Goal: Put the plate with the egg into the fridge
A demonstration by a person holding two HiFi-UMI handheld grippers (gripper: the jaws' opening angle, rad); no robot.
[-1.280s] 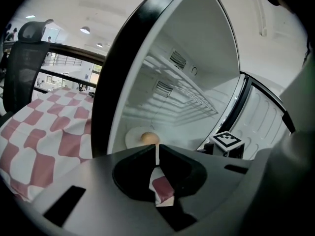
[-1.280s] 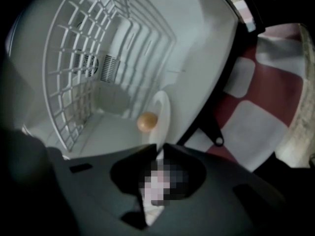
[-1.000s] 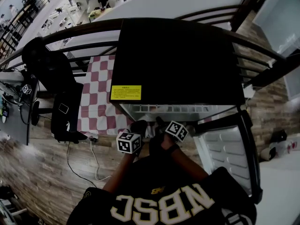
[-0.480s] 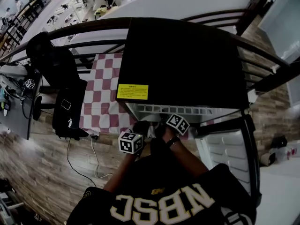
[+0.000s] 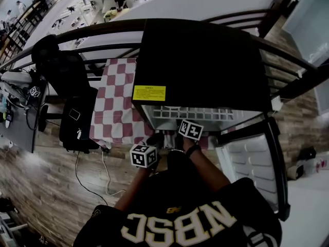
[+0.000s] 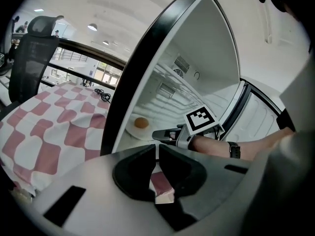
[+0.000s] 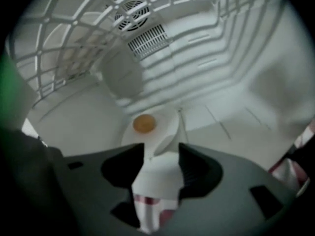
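On the white fridge floor just ahead of my right gripper rests the plate with the egg, untouched now that my jaws have just sprung wide, my left gripper closed and empty, so the placing looks done.

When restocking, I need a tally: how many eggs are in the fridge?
1. The egg lies on the plate on the fridge floor; others could sit out of view.

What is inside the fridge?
A white plate with an egg on it sits on the fridge floor, below a wire shelf. The jaws of the right gripper have just been opening; the plate's near edge lies between them, partly covered.
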